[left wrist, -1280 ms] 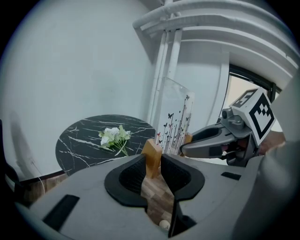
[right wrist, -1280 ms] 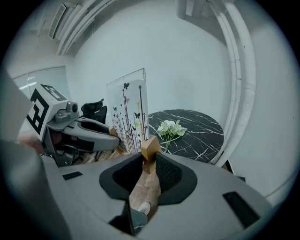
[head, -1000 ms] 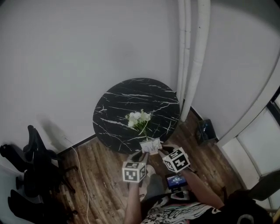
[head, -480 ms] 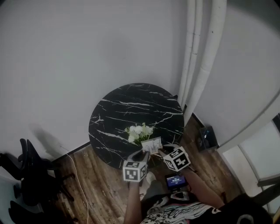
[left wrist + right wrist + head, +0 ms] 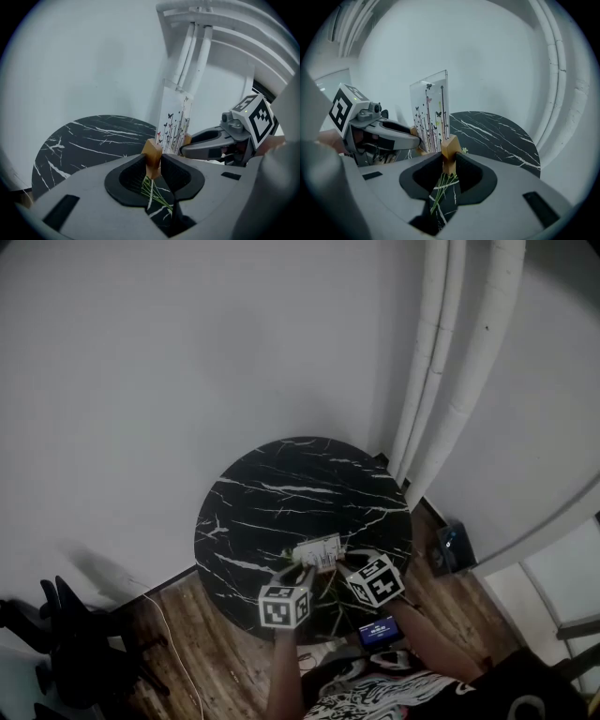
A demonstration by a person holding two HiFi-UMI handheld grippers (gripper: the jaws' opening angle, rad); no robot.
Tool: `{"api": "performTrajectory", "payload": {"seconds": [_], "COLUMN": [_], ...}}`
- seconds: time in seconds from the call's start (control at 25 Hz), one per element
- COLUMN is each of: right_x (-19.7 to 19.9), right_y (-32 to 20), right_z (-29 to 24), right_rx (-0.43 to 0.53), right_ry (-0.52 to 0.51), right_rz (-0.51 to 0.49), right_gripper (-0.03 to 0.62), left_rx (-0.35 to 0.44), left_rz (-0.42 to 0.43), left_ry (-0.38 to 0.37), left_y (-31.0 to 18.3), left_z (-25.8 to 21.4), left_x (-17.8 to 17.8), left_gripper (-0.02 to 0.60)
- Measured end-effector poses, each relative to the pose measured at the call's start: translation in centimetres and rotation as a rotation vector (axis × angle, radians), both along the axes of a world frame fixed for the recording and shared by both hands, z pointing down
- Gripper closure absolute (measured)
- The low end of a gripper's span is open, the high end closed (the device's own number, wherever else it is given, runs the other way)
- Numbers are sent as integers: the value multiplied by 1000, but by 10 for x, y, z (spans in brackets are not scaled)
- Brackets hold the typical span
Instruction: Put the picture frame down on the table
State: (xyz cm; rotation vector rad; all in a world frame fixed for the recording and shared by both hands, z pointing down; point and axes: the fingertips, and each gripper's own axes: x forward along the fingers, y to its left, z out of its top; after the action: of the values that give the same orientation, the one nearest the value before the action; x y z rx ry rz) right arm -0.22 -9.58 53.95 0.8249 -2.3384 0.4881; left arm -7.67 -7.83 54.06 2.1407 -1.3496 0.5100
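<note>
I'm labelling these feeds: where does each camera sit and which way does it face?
Head view: on the person's head, looking steeply down at the table; both forearms show.
Left gripper view: rides the left gripper, facing the picture frame its jaws clamp.
Right gripper view: rides the right gripper, clamping the frame's other end.
All share frame and table.

The left gripper (image 5: pixel 298 570) and right gripper (image 5: pixel 343 564) are held side by side, tilted downward and angled toward each other. Each pair of jaws is clamped on a wooden foot (image 5: pixel 152 152) of the picture frame (image 5: pixel 319 552). Both forearms (image 5: pixel 281 681) are extended forward.
</note>
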Motion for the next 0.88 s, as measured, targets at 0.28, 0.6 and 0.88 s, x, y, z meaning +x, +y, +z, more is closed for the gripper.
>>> {"api": "performTrajectory", "payload": {"seconds": [0.28, 0.6, 0.88], "right_x": [-21, -36, -31], "right_y": [-40, -46, -42], "right_z": [-5, 3, 2], "right_rx": [12, -3, -4], "right_ry": [20, 26, 18], "right_rz": [16, 18, 40], "right_gripper": [505, 505, 505], "left_rx": [1, -6, -5], "left_rz": [16, 36, 47], "left_ry": [24, 24, 46], "left_y": [-40, -49, -46], "left_z": [-1, 4, 4], "left_x": [-21, -36, -32], "left_gripper": [474, 474, 474]}}
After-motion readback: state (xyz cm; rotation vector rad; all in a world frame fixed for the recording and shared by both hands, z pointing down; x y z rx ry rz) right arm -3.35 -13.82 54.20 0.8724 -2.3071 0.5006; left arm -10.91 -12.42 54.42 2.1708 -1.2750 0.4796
